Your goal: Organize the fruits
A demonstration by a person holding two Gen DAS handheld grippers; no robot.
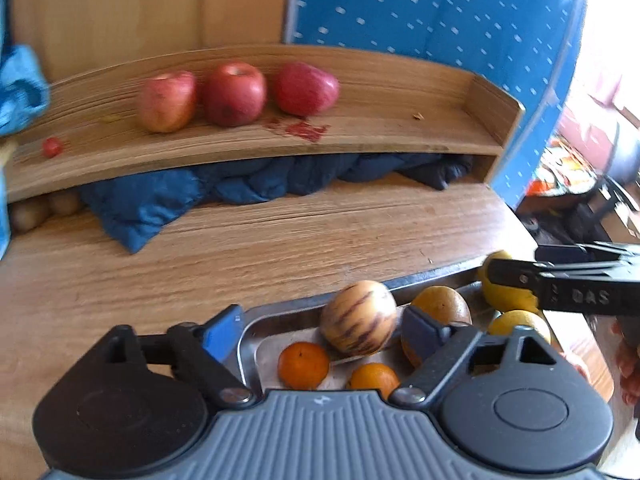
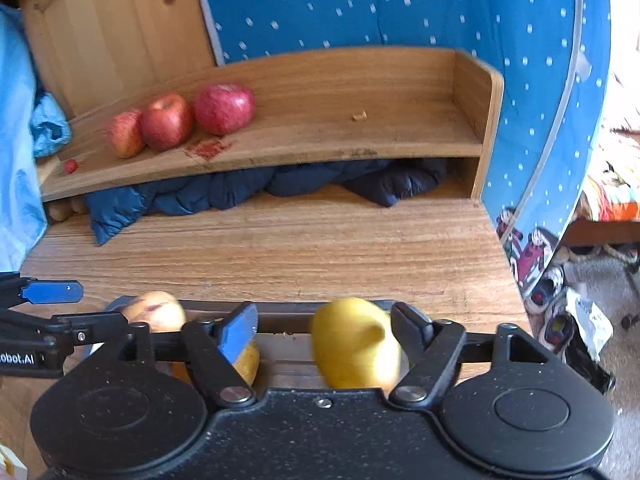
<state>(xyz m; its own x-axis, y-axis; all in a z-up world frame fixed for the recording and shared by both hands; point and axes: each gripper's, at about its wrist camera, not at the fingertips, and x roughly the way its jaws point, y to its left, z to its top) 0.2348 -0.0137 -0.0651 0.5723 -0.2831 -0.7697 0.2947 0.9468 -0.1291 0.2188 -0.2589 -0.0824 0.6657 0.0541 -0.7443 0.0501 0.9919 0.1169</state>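
While the left gripper (image 1: 320, 328) hangs over the near end of a metal tray (image 1: 250, 346), its blue-padded fingers (image 1: 222, 334) stand wide apart with nothing between them but air. A striped pepino melon (image 1: 358, 317) sits just ahead, closer to the right-hand finger without clearly touching it. Below it in the tray lie two small mandarins (image 1: 303, 365), and beyond that right finger a brownish-orange fruit (image 1: 442, 305). Farther right are two yellow fruits (image 1: 506, 294), the far one partly covered by the other tool reaching in from that side.

The right gripper (image 2: 325, 330) is also spread open – a yellow fruit (image 2: 355, 343), blurred, sits between its fingers nearer the right one, though I cannot tell whether either pad touches it. Another yellowish fruit (image 2: 248, 362) shows just behind the left finger, and the pepino melon (image 2: 154, 311) appears to its left, beside the left tool's arm.

Ahead of both tools, across a stretch of wooden tabletop (image 2: 304, 248), a low wooden shelf (image 1: 360, 136) holds three red apples (image 1: 234, 94) in a row toward its left half – a red stain (image 1: 302, 130) lies on the board before them, and a tiny red fruit (image 1: 52, 147) sits at the far left. Dark blue padded cloth (image 1: 180, 196) is bundled under the shelf.
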